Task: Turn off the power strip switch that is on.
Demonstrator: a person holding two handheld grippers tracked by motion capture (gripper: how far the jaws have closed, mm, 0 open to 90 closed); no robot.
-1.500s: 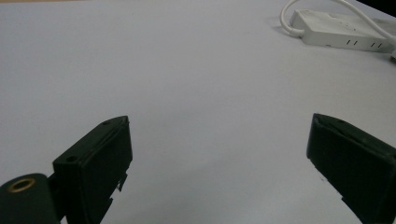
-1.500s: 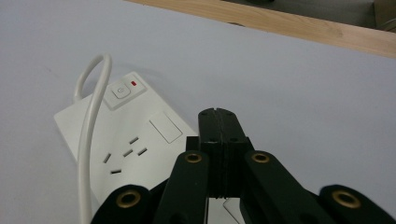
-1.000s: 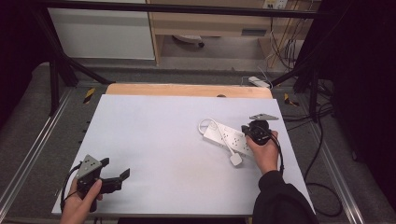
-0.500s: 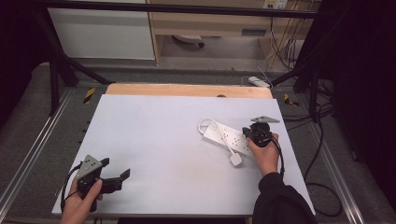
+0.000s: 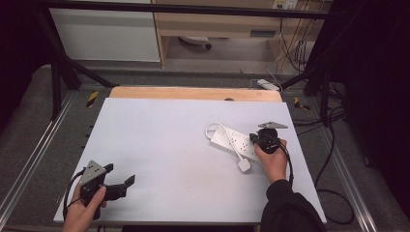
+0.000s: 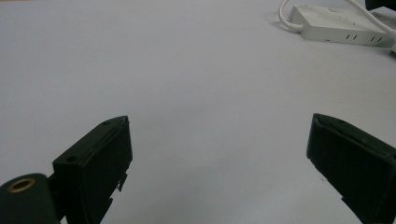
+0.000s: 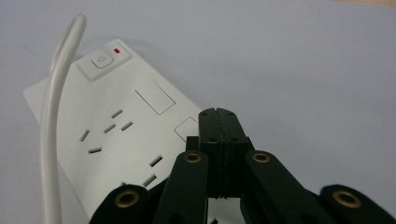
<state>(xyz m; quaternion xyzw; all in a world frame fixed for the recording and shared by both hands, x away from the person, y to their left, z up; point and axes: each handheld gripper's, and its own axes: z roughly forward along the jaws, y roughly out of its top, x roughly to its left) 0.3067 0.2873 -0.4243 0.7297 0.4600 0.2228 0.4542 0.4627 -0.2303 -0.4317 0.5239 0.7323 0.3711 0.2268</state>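
A white power strip [image 5: 231,141] lies right of centre on the pale table [image 5: 164,140], with its white cable [image 5: 212,129] looped at the far end and its plug [image 5: 244,166] lying near the hand. My right gripper [image 5: 254,140] is shut with nothing between its jaws. In the right gripper view its tips [image 7: 217,115] hover over the power strip [image 7: 116,135], close to a blank square panel, with the switch and red light [image 7: 102,59] beyond. My left gripper [image 5: 119,174] rests open at the near left corner. Between its jaws [image 6: 219,154] lies bare table, and the power strip [image 6: 336,29] is far off.
A wooden board [image 5: 193,93] runs along the table's far edge. Dark cables [image 5: 333,159] trail over the floor to the right, and another white strip [image 5: 267,84] lies on the floor beyond the table. Metal rails [image 5: 34,159] flank both sides.
The right gripper has shifted slightly toward the near edge over the power strip, still shut. The left gripper has stayed in place.
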